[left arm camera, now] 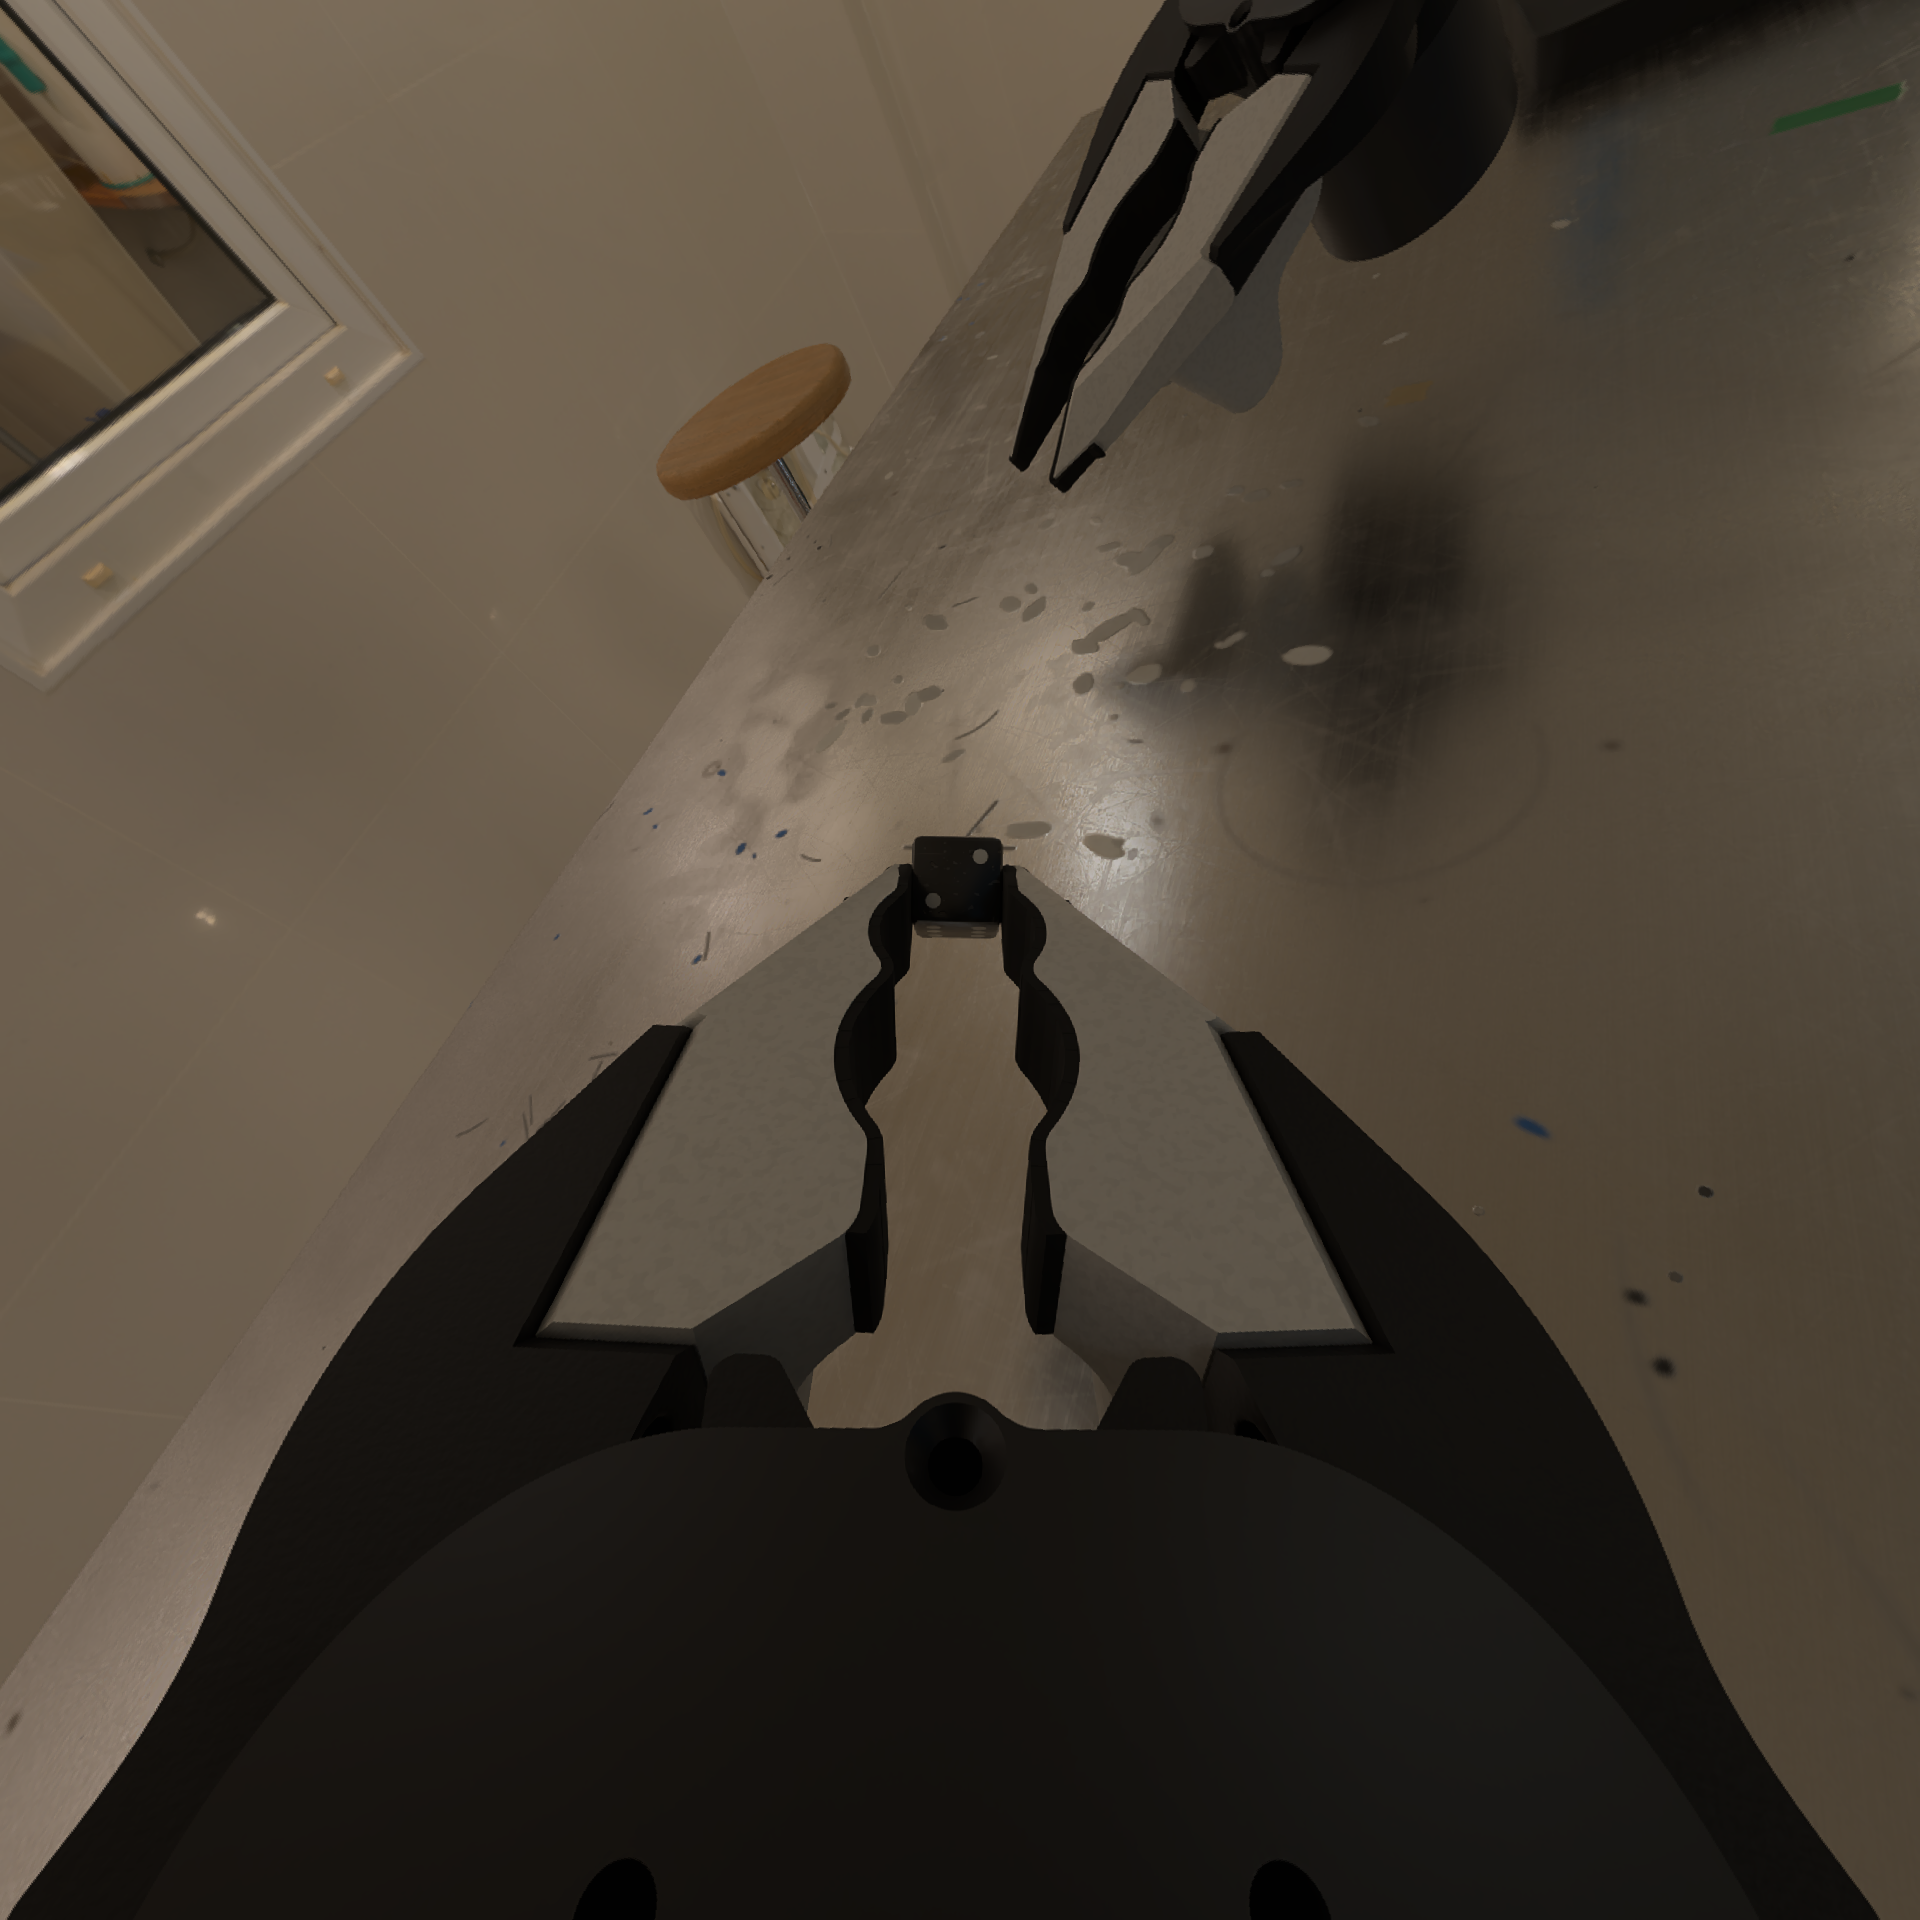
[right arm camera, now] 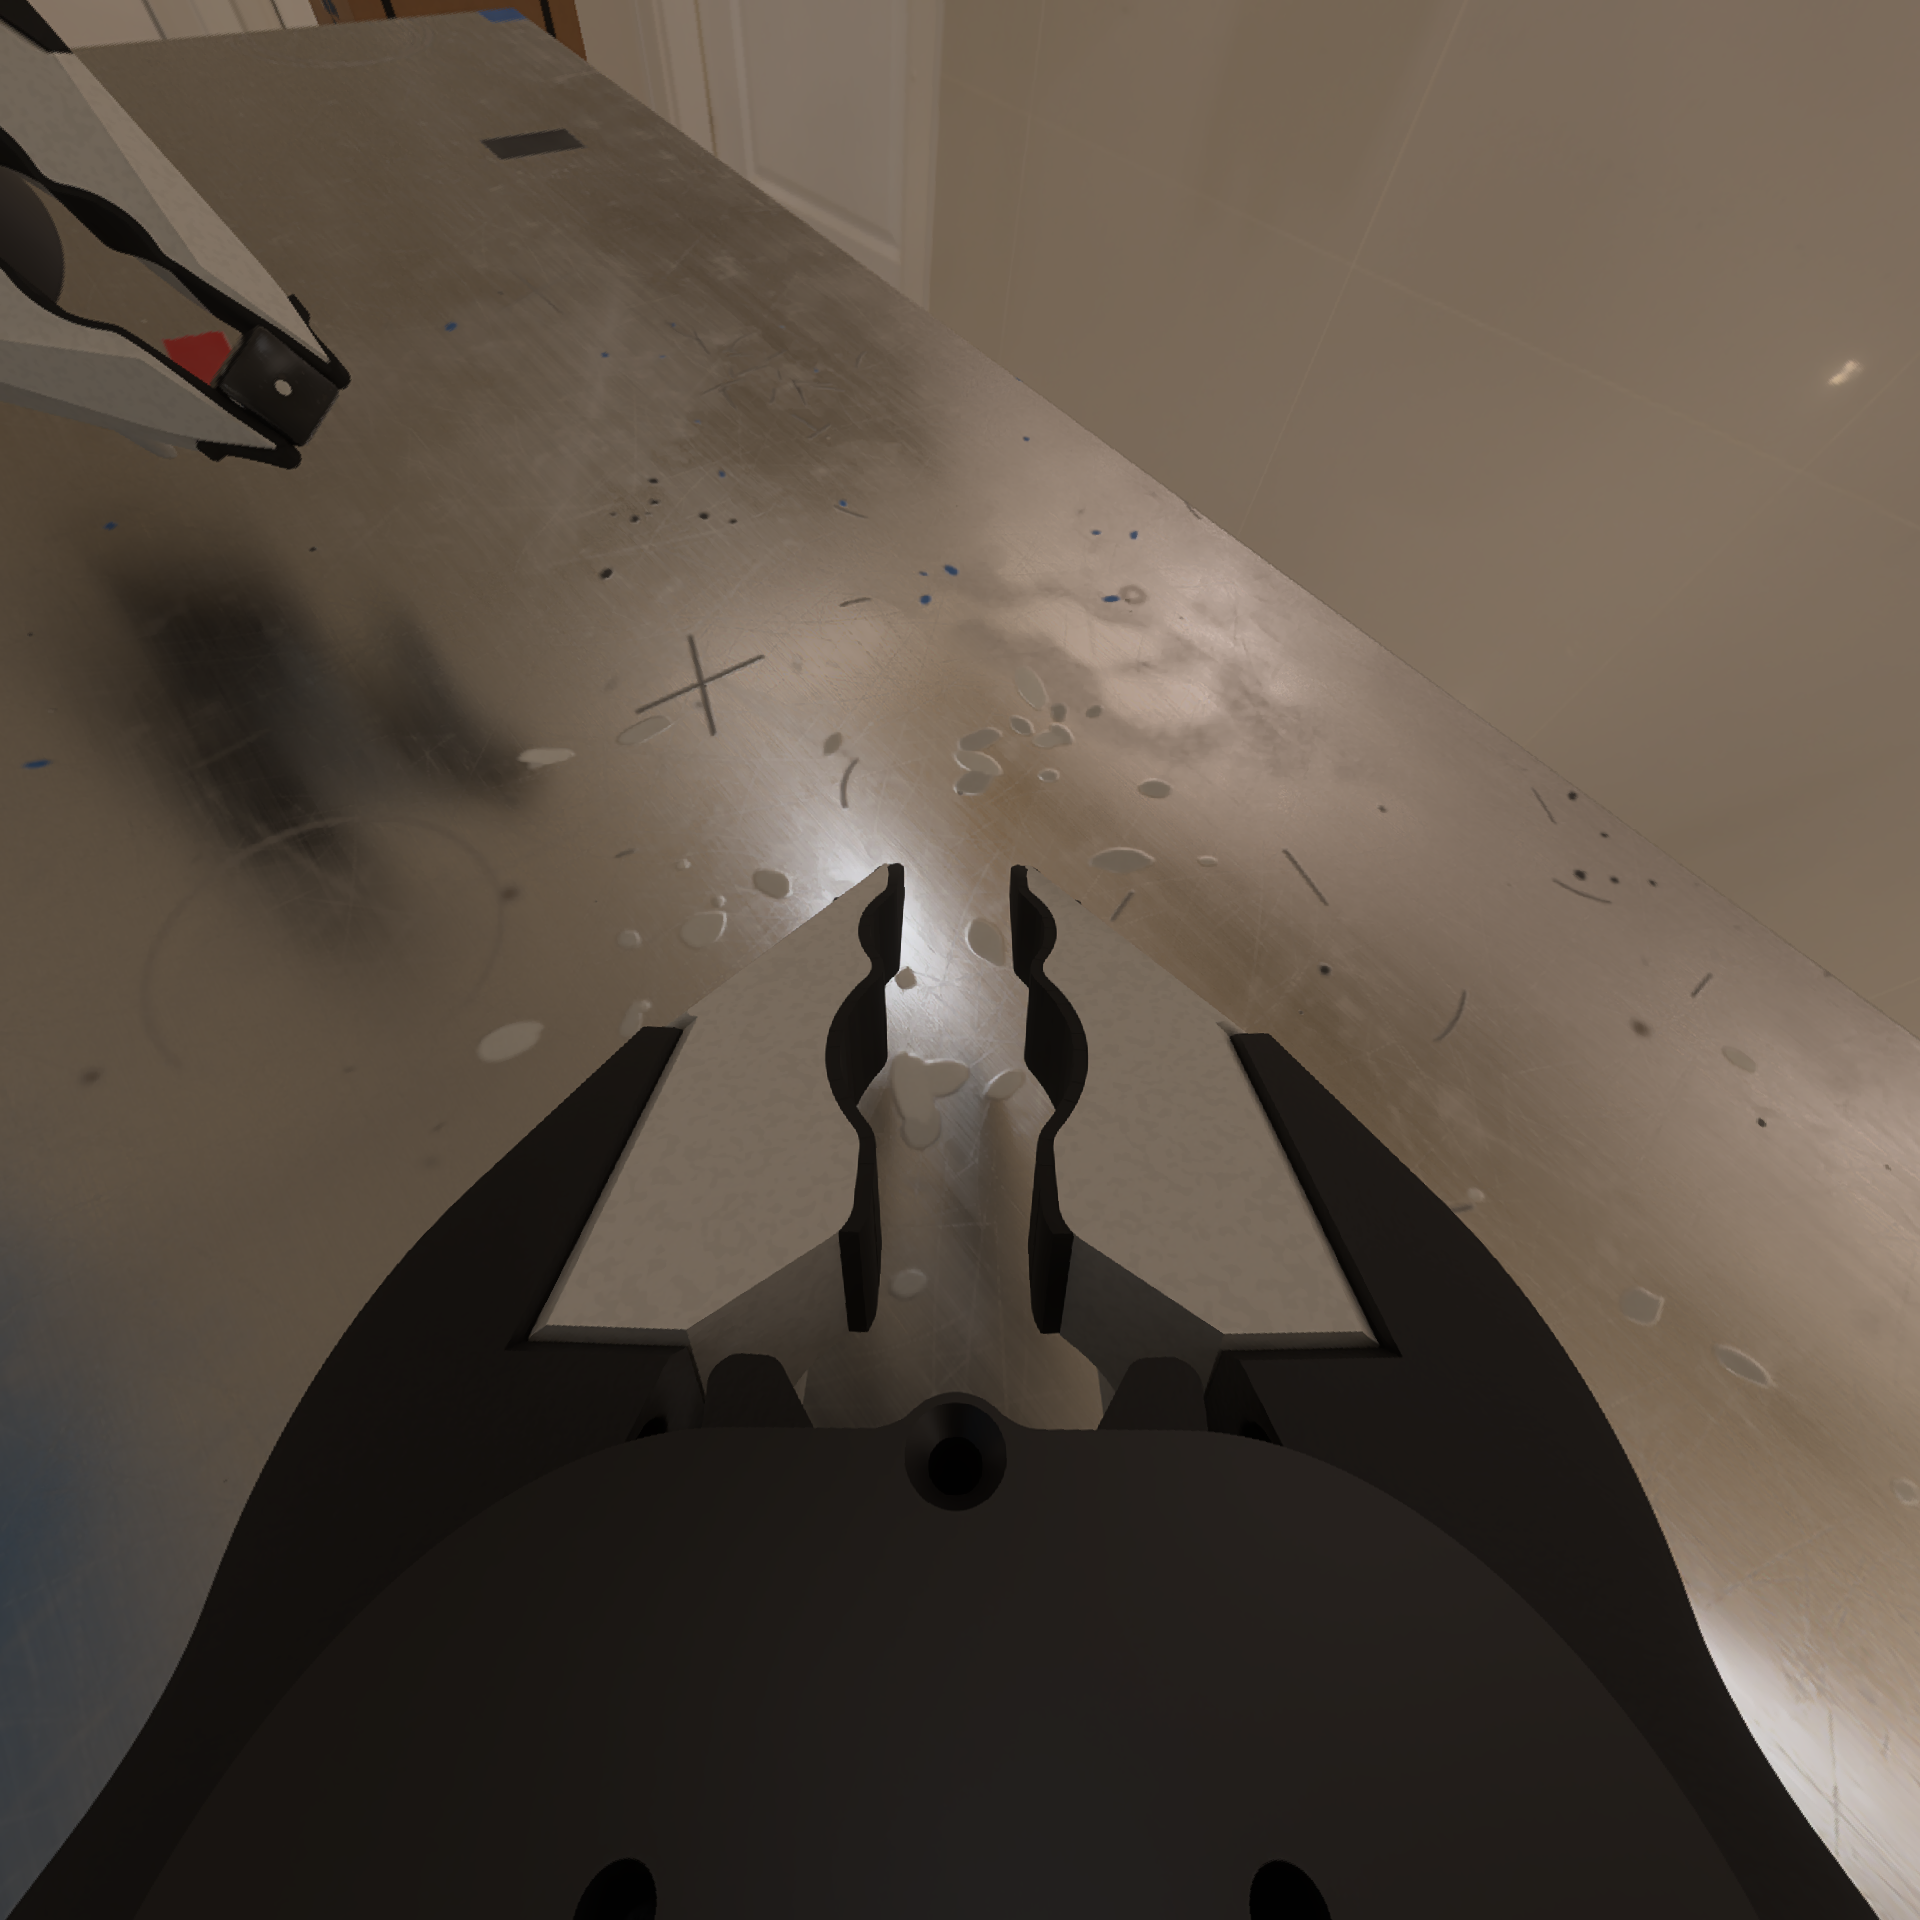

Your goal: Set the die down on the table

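Observation:
A small black die (left arm camera: pixel 958 881) with white pips sits pinched between the fingertips of my left gripper (left arm camera: pixel 958 896), held above the scuffed metal table (left arm camera: pixel 1351 935). In the right wrist view the die (right arm camera: pixel 278 387) shows at the upper left in the left gripper (right arm camera: pixel 272 400), clear of the table (right arm camera: pixel 727 520). My right gripper (right arm camera: pixel 956 883) is open with nothing between its fingers and hovers over the table. It also shows in the left wrist view (left arm camera: pixel 1055 468) at the top right, apart from the die.
A round wooden stool (left arm camera: pixel 755 421) stands beyond the table's far edge. A white-framed window (left arm camera: pixel 156 343) is in the wall on the left. The table edge (right arm camera: pixel 1455 686) runs diagonally to the right of my right gripper. Paint flecks and scratches mark the tabletop.

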Tool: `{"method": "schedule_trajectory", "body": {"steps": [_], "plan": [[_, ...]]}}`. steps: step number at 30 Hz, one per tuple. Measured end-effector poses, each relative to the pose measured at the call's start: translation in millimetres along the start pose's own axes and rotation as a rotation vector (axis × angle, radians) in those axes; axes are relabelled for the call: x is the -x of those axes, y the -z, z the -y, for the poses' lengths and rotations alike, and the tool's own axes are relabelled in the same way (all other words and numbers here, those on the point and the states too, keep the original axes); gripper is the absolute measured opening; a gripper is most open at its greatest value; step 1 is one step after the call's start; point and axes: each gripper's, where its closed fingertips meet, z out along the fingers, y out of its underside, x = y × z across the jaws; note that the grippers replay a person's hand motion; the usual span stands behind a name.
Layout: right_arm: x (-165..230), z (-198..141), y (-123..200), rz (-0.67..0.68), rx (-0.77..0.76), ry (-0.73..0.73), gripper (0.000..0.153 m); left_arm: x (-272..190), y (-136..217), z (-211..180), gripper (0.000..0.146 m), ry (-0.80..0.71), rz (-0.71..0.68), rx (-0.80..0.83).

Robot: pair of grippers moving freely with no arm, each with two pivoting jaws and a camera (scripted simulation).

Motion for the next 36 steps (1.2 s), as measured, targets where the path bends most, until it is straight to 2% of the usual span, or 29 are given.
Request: {"method": "schedule_trajectory", "body": {"steps": [36], "plan": [[2.2,-0.7,-0.3,0.004,0.005,0.01,0.02,-4.7,-1.9,-2.3,0.016,-0.012,-0.02,0.012]]}}
